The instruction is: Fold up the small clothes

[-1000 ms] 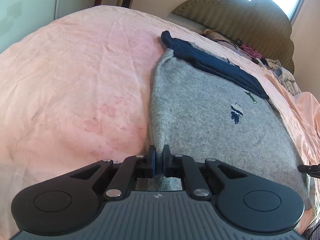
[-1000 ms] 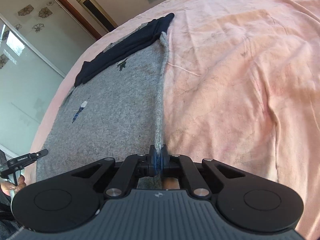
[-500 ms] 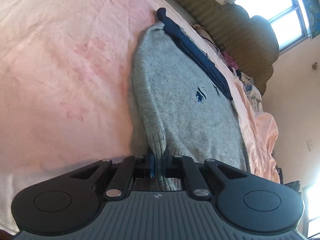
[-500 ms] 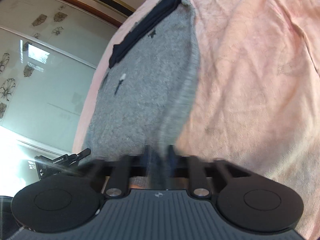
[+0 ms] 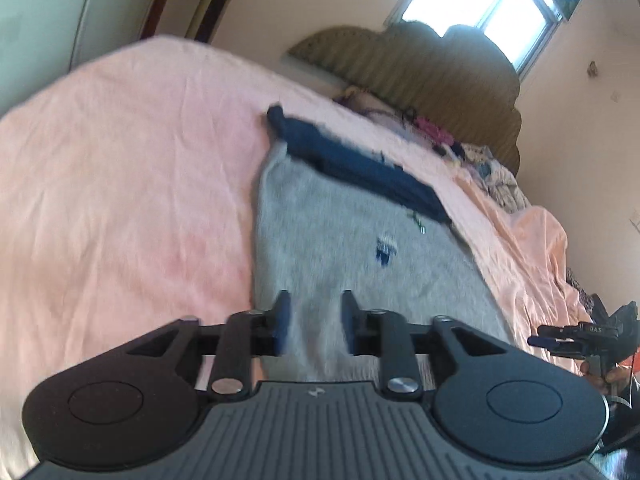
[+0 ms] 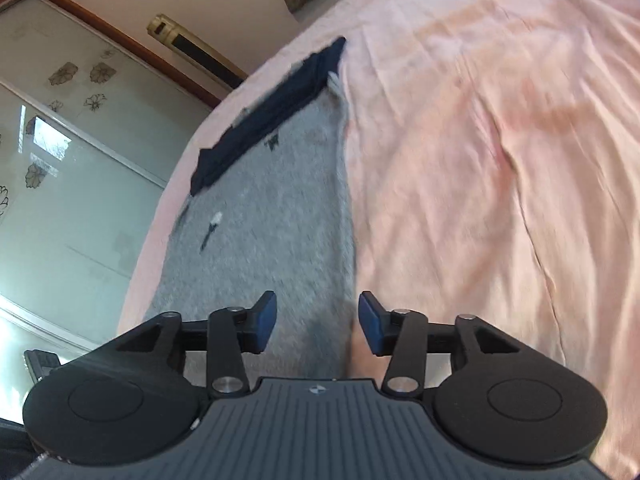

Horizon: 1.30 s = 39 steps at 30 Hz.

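A bedroom in a home; a wide bed [image 5: 120, 184] under a pink sheet fills the ground ahead of both tools; beyond the left tool a padded, scalloped olive headboard [image 5: 432, 68] stands against a cream wall, with a bright window [image 5: 484, 4] above it and a heap of loose clothes [image 5: 472, 156] at its foot; ahead and to the left of the right tool run frosted sliding wardrobe doors [image 6: 72, 184] printed with flowers, framed in wood, and a tall gold standing unit [image 6: 196, 50], perhaps an air conditioner, rises beside them.
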Available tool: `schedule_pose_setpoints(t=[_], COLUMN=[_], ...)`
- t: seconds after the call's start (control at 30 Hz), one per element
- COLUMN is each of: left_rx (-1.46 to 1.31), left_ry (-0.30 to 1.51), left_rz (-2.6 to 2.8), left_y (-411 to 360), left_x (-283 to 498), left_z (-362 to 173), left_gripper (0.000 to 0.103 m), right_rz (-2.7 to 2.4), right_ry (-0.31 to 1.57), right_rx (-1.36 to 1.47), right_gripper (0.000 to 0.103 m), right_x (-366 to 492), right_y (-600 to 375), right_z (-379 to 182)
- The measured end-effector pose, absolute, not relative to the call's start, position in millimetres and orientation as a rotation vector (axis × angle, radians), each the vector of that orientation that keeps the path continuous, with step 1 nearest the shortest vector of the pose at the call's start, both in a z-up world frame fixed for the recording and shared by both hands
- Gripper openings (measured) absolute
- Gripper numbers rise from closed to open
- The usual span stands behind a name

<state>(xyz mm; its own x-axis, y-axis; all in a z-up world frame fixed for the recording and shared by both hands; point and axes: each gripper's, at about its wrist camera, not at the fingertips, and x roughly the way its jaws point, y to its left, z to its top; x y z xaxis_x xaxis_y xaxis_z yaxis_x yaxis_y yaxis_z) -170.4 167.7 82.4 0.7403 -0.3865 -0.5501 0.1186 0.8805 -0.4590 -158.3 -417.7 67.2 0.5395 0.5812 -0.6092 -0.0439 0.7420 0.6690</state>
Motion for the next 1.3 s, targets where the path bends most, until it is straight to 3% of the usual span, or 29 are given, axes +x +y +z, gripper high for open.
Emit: schedule_pose_setpoints(t=[0.03,0.07,0.17,0.37,0.43,0.5,0.6,0.83,1.3], left_rx=[-0.404,-0.383,-0.294,-0.136,-0.060,0.015,0.062,0.064,0.050], left_ry=[0.647,0.614,0.601,0.780,0.733,0.723,0.748,0.718,0.716], left_rz=[-0.281,-0.272,-0.254,-0.160,-0.137,-0.126,-0.092,-0.111,-0.127], left_y=[159,147,96,35,29,22,17,22,21], left_x=[-160,-149,-106,-54,-67,-80,-91,-120,-112], left_z=[87,88,77,28,17,14,15,14,13], left_gripper=[0.092,0.099,0.099,0.098,0.099,0.099,0.102,0.103,0.103], right_rz=[0.413,0.429,0.449,0.285,0.241,0.219,0.182,0.188,0.191], right_ry=[0.920,0.902,0.865,0.848,0.825,0.791,0.739,0.731,0.733], right_rx=[0.618,0.594,0.526,0.211,0.098,0.002,-0.096,-0.042,-0.049], right_gripper=[0.051,0.053,0.065,0.068,0.072,0.091,0.103,0.103,0.103], right_x=[-148,-135,-85,-14,-17,-30,-62,-118,-109], right_y=[-409,-397,-351,-262,-247,-238,-235,-257,-251], right_z=[73,77,77,55,40,32,25,29,26])
